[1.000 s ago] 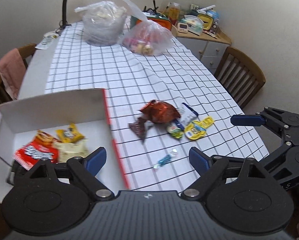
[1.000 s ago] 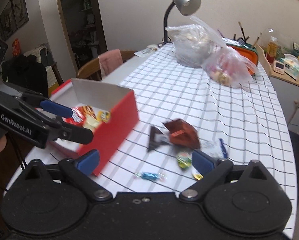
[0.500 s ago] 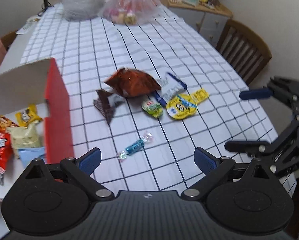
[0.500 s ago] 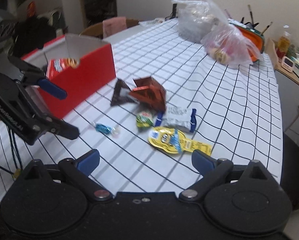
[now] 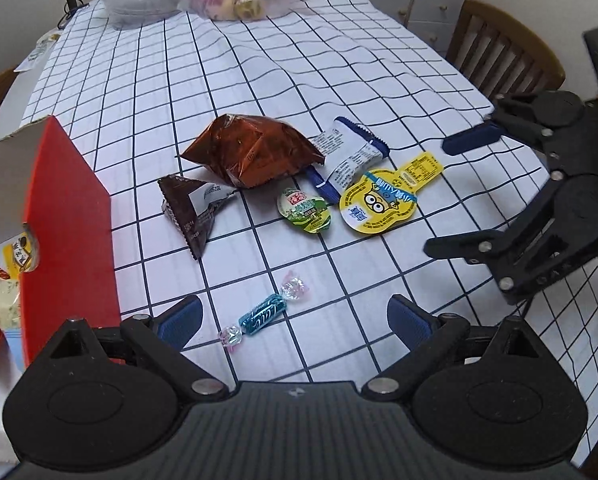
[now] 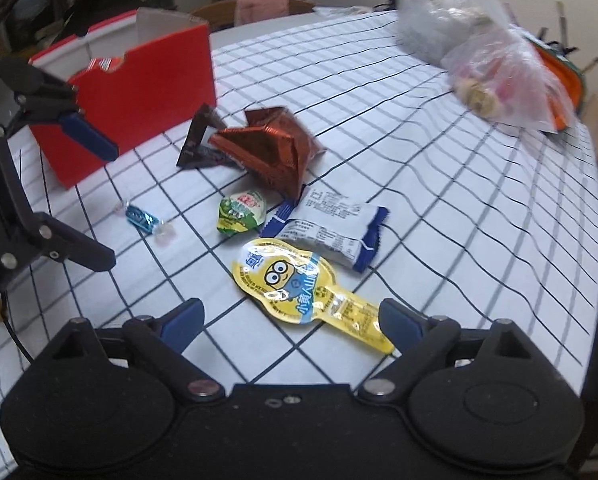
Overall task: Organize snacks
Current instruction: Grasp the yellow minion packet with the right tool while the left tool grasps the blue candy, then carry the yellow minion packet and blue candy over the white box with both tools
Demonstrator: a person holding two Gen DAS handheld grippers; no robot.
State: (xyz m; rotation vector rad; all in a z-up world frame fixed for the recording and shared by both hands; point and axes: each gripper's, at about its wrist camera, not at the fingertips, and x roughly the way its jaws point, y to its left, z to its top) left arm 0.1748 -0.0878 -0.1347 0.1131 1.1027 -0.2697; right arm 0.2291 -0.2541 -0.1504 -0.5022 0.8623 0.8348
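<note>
Seen from the left wrist camera, which looks down along its own fingers:
Left gripper (image 5: 295,318): spread wide, jaws just opening further, nothing pinched.
Blue candy (image 5: 263,315): lies on the desk (image 5: 259,80) between the left fingers, touching neither.
Red box (image 5: 69,216): stands at the left; some snacks inside, only partly visible.
Brown bag (image 5: 255,150): in the middle of the desk, with a dark triangular packet (image 5: 191,210) just beside it.
Green cup (image 5: 305,210), yellow pouch (image 5: 383,196), white and blue wrapper (image 5: 349,152): close together, right of the brown bag.
Right gripper (image 5: 455,196): at the right edge, above the desk, spread.

From the right wrist camera:
Right gripper (image 6: 289,324): spread, jaws just closing a little, pinching nothing.
Yellow pouch (image 6: 299,284): its narrow tail reaches the right finger (image 6: 399,322); perhaps touching, I cannot tell.
White and blue wrapper (image 6: 331,226): just behind the pouch.
Green cup (image 6: 241,210), blue candy (image 6: 141,216): further left.
Left gripper (image 6: 99,204): at the left, spread, near the red box (image 6: 139,96).
Plastic bags (image 6: 499,80): at the far end of the desk.
</note>
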